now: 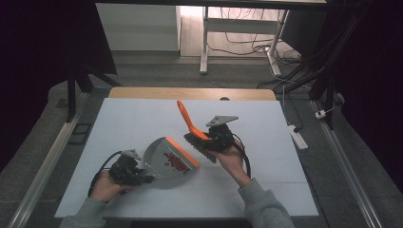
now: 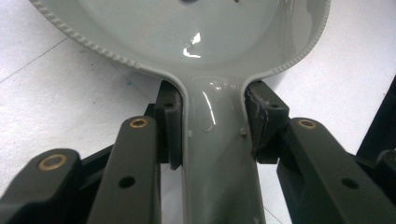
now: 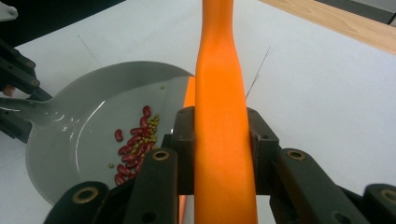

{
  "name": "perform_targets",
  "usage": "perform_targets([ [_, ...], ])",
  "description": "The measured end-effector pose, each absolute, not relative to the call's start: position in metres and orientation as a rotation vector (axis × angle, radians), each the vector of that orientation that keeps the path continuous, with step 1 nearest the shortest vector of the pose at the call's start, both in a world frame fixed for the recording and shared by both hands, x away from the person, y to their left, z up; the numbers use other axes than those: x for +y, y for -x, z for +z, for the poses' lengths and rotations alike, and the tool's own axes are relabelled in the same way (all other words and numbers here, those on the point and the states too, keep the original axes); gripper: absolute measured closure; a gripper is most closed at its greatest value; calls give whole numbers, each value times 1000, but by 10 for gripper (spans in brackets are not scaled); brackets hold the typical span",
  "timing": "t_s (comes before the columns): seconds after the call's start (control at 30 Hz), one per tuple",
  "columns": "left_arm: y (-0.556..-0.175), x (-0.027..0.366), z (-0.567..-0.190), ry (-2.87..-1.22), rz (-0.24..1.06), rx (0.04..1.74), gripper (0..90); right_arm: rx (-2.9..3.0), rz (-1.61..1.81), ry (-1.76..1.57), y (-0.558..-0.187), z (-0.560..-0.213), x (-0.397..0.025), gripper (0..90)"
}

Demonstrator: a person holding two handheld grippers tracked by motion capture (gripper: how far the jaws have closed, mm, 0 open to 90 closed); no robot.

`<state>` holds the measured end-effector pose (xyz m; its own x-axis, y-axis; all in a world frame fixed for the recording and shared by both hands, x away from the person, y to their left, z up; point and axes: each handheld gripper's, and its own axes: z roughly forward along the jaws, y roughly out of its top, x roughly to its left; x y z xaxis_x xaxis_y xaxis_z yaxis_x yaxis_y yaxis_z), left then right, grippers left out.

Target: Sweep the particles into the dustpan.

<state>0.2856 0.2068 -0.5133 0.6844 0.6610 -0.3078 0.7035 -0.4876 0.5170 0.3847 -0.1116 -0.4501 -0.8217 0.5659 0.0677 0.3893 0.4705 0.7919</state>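
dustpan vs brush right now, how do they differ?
The grey dustpan is a wide scoop lying on the table, holding red beans; the brush is orange, slim, raised at a slant with its handle pointing up. The left hand-held gripper clamps the dustpan's handle, the right hand-held gripper clamps the brush's. Both are gripped by the handle.

We see a white table top [image 1: 133, 118] with a wooden edge [image 1: 190, 93] along its far side. Beyond it stands a white desk frame [image 1: 205, 42], with loose cables [image 1: 247, 45] on the floor and a power strip [image 1: 297, 137] to the right.
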Motion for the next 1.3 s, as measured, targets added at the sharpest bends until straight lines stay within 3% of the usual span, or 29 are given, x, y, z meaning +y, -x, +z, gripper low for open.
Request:
perform_targets([
  [0.7, -266, 208, -510, -2094, 17, 1167, 615, 2482, 1300, -889, -387, -445, -149, 707],
  [1.3, -256, 200, -505, -2015, 82, 1261, 615, 2423, 1291, -914, -360, -444, -200, 707],
])
